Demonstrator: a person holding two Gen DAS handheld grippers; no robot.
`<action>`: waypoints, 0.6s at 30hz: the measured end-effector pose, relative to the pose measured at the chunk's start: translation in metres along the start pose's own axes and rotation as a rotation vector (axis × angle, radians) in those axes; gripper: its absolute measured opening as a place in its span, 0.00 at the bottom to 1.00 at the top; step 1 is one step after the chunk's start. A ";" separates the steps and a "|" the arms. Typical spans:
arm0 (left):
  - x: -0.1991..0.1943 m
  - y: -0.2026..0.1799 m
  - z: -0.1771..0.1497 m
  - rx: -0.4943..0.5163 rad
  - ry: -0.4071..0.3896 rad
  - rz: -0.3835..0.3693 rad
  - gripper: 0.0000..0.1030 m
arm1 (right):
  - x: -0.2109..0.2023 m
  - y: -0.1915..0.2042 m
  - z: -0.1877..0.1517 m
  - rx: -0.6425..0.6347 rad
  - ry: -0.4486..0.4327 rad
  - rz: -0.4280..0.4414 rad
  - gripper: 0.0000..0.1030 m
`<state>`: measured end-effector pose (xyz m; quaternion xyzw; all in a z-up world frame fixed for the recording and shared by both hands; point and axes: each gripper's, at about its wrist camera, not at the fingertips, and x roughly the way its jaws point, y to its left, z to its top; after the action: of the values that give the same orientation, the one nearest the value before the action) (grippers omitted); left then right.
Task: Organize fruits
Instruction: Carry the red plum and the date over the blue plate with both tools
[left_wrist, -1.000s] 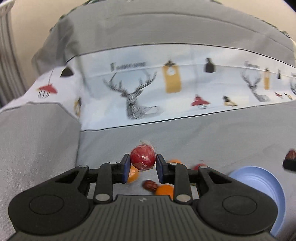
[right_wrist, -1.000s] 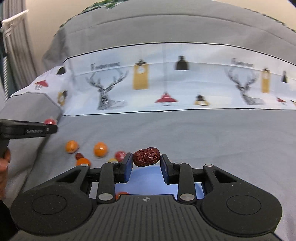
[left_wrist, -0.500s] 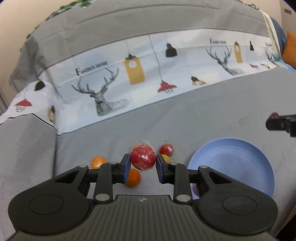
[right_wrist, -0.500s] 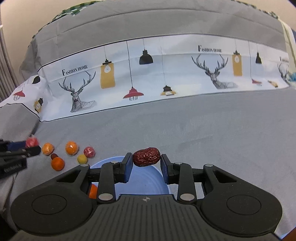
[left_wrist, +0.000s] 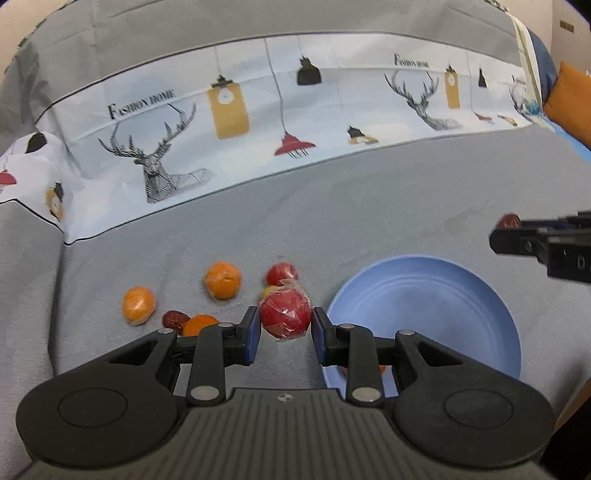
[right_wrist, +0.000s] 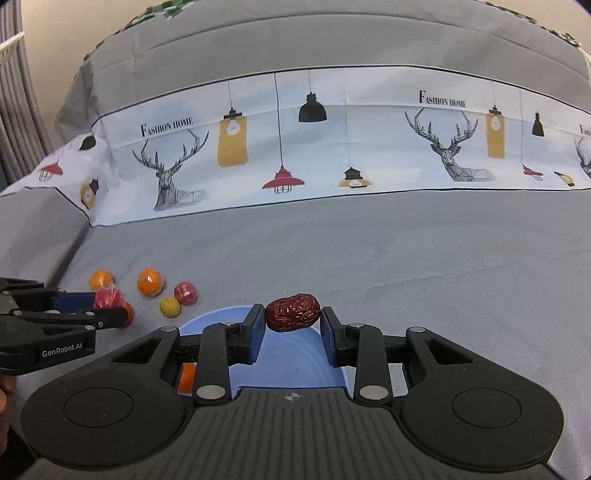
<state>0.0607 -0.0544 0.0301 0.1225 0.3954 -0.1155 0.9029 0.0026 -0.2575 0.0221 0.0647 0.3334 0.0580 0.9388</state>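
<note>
A wrapped red fruit is clamped in the left gripper, a date in the right gripper above the blue plate. One orange piece is plated; several fruits, including an orange, are left on the cloth.

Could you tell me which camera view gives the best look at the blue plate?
The left wrist view: nearly the whole blue plate shows there, round and mostly bare, beside the left gripper holding a wrapped red fruit. In the right wrist view the right gripper, holding a date, covers most of the plate.
</note>
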 end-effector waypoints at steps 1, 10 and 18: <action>0.001 -0.004 -0.001 0.010 0.004 -0.007 0.32 | 0.001 0.000 0.000 0.004 0.003 0.000 0.33; 0.004 -0.031 -0.012 0.094 0.011 -0.036 0.32 | 0.007 0.003 0.000 -0.010 0.036 -0.008 0.33; 0.005 -0.031 -0.013 0.082 0.035 -0.070 0.32 | 0.009 0.004 -0.002 -0.020 0.053 -0.020 0.33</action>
<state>0.0455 -0.0802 0.0133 0.1474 0.4103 -0.1609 0.8855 0.0076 -0.2517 0.0159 0.0506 0.3583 0.0537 0.9307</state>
